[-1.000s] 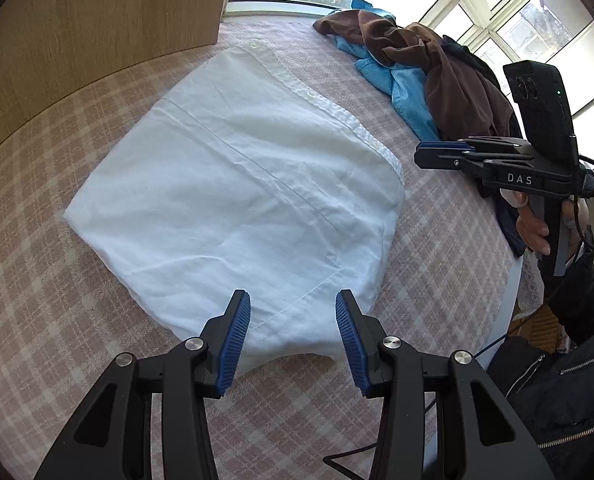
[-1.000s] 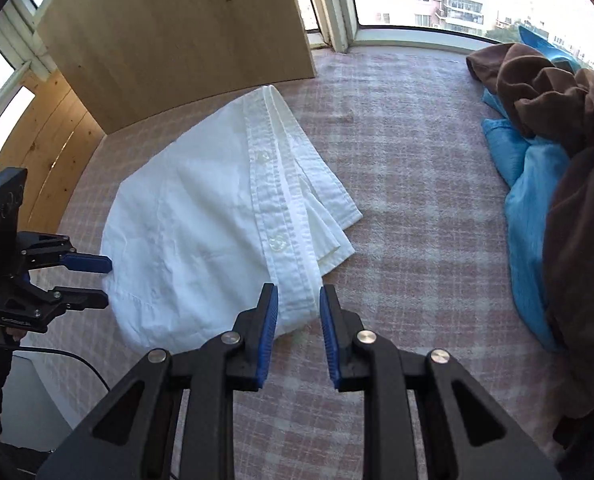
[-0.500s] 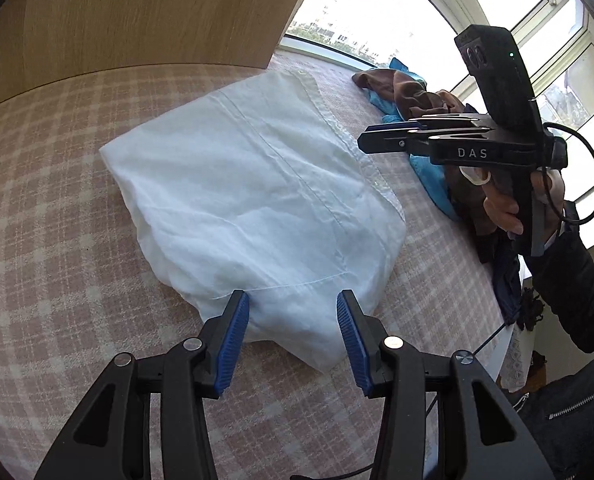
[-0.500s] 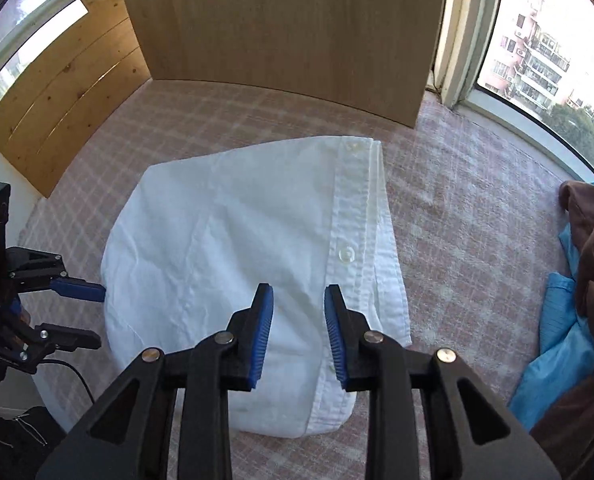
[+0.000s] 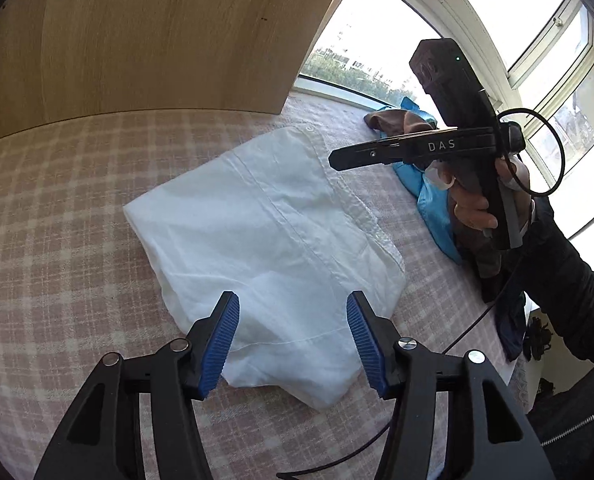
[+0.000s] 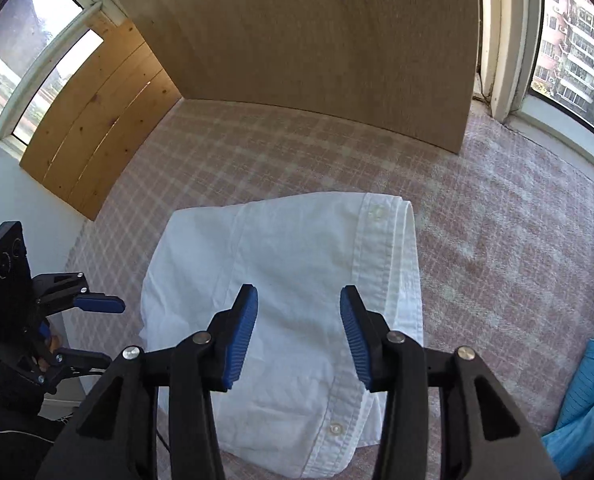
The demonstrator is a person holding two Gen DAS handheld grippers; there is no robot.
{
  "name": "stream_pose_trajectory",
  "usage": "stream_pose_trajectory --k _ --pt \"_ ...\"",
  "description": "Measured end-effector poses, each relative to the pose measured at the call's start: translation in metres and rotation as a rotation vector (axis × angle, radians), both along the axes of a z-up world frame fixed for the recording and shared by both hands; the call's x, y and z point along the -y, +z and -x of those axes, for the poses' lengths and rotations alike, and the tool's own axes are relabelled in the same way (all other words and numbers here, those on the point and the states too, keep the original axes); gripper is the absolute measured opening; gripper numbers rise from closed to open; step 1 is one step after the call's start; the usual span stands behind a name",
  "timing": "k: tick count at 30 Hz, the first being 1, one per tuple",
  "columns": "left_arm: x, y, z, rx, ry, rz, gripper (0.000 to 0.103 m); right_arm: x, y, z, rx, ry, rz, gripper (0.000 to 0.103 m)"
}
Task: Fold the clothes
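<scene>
Both my tools empty, jaws apart: left tool [image 5: 293,338] and right tool [image 6: 299,334] hover above folded white shirt [image 6: 297,264] lying on checked surface [image 6: 497,264].

bare cloth left [image 6: 257,148]; clothes pile [image 5: 425,168] right

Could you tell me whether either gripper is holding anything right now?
Nothing is held: left gripper and right gripper both have open jaws above the white shirt.

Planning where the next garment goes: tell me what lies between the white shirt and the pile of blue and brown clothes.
Only bare plaid cover lies between the white shirt and the pile of blue and brown clothes. The right wrist view shows that stretch best.
</scene>
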State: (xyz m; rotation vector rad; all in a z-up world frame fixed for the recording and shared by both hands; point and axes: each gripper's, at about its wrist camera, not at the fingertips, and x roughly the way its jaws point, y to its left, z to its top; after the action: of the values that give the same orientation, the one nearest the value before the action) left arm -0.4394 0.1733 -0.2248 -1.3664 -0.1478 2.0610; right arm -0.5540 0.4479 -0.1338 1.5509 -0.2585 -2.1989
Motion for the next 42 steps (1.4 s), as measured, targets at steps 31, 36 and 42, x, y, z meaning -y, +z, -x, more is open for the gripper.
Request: stream_pose_trajectory --k 31,36,42 --pt "-0.022 -0.074 0.051 0.257 0.289 0.044 0.075 -0.017 -0.065 0.026 0.053 0.082 -0.178 0.071" --pt "-0.028 -0.073 0.050 0.219 0.285 0.046 0.074 -0.002 -0.065 0.025 0.057 0.148 -0.132 0.065" --pt "-0.030 -0.075 0.051 0.193 0.279 0.008 0.039 0.003 -0.068 0.018 0.036 0.162 -0.114 0.042"
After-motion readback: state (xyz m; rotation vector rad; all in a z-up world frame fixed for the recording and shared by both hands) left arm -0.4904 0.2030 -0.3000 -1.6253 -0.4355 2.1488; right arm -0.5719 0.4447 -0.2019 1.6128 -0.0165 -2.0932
